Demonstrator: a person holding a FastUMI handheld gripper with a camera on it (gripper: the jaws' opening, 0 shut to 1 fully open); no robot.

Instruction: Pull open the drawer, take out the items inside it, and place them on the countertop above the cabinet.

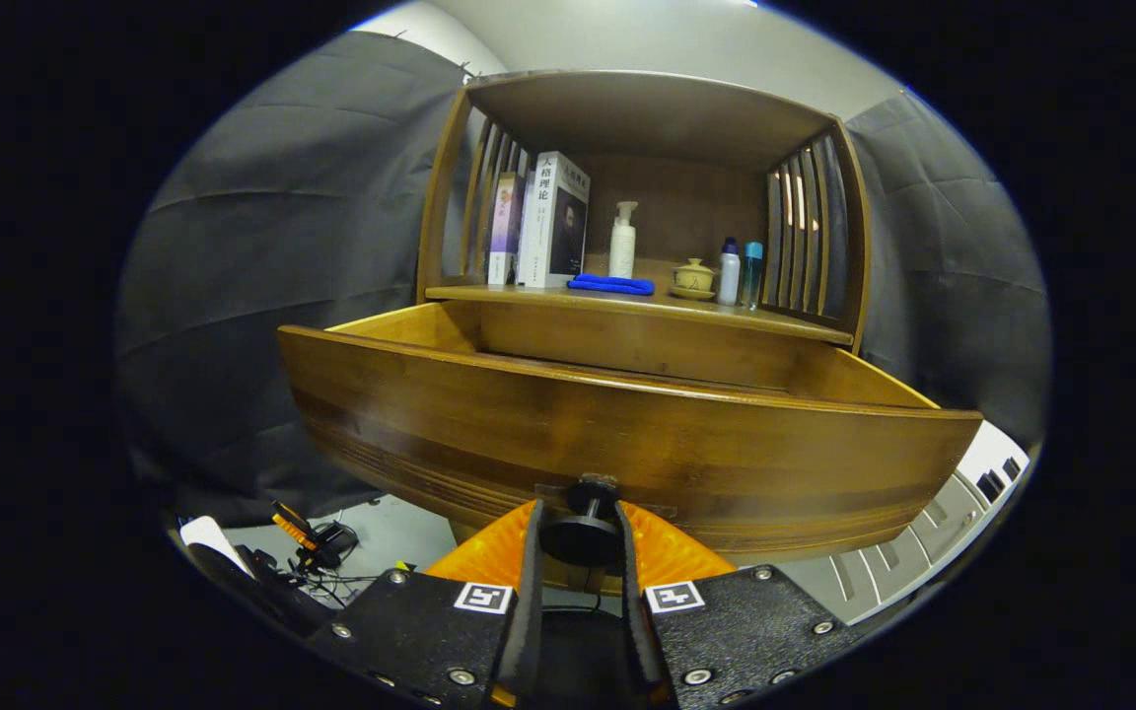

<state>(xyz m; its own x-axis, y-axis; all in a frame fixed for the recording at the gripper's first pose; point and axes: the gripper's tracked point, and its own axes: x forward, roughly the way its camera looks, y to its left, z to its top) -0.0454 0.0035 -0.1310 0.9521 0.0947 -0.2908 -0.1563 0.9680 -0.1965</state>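
Observation:
A wooden drawer [627,434] stands pulled out from the cabinet, its front panel close ahead of me. Its dark round knob [583,537] sits between my two fingers, and my gripper [580,537] is shut on that knob. The drawer's inside is hidden behind the front panel, so I see none of its contents. Above the drawer runs the countertop [785,320], a wooden shelf inside an open cabinet frame.
On the countertop stand two books [548,222], a white pump bottle [622,242], a folded blue cloth [612,285], a small lidded cup [694,277] and two small bottles [738,272]. Cables and a tool [307,542] lie on the floor at lower left.

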